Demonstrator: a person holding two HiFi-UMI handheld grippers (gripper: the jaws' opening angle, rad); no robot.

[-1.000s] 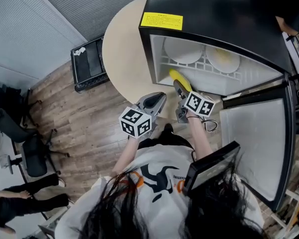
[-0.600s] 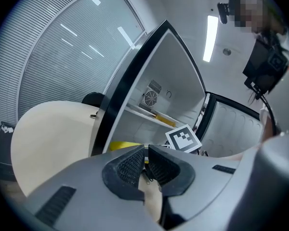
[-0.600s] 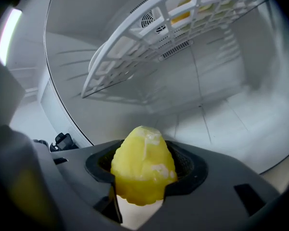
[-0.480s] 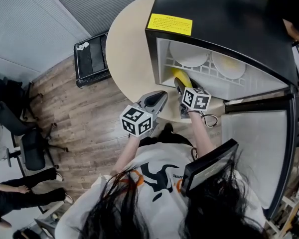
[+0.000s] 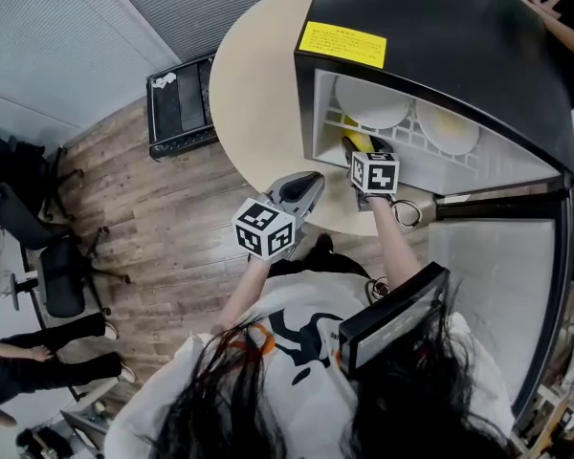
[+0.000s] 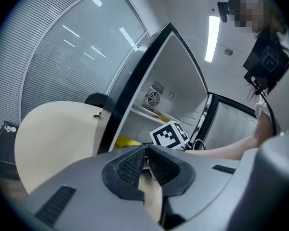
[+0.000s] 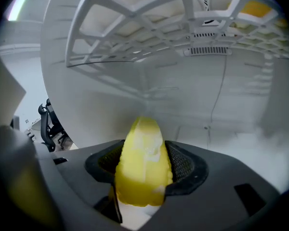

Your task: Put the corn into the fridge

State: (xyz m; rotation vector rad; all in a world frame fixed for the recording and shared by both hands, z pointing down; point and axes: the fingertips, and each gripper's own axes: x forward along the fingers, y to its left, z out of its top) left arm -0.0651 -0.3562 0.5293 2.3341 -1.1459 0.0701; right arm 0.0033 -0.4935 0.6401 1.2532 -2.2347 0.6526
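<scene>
A yellow corn cob [image 7: 143,162] sits between the pads of my right gripper [image 7: 143,170], which is shut on it. In the head view the right gripper [image 5: 360,148] reaches into the open black fridge [image 5: 440,46], and the corn [image 5: 354,142] is just inside, under the white wire shelf [image 5: 402,134]. From the left gripper view the corn [image 6: 126,141] shows at the fridge opening. My left gripper [image 5: 309,185] hovers over the table edge left of the fridge, its jaws [image 6: 145,161] shut on nothing.
The fridge stands on a round beige table [image 5: 258,84], its door [image 5: 488,275] swung open to the right. Two plates [image 5: 371,103] lie on the wire shelf. A black box [image 5: 177,108] and office chairs [image 5: 38,256] stand on the wooden floor at left.
My right gripper has carried the corn forward, deeper into the fridge under the shelf, and rolled as it went. The left gripper has stayed in place.
</scene>
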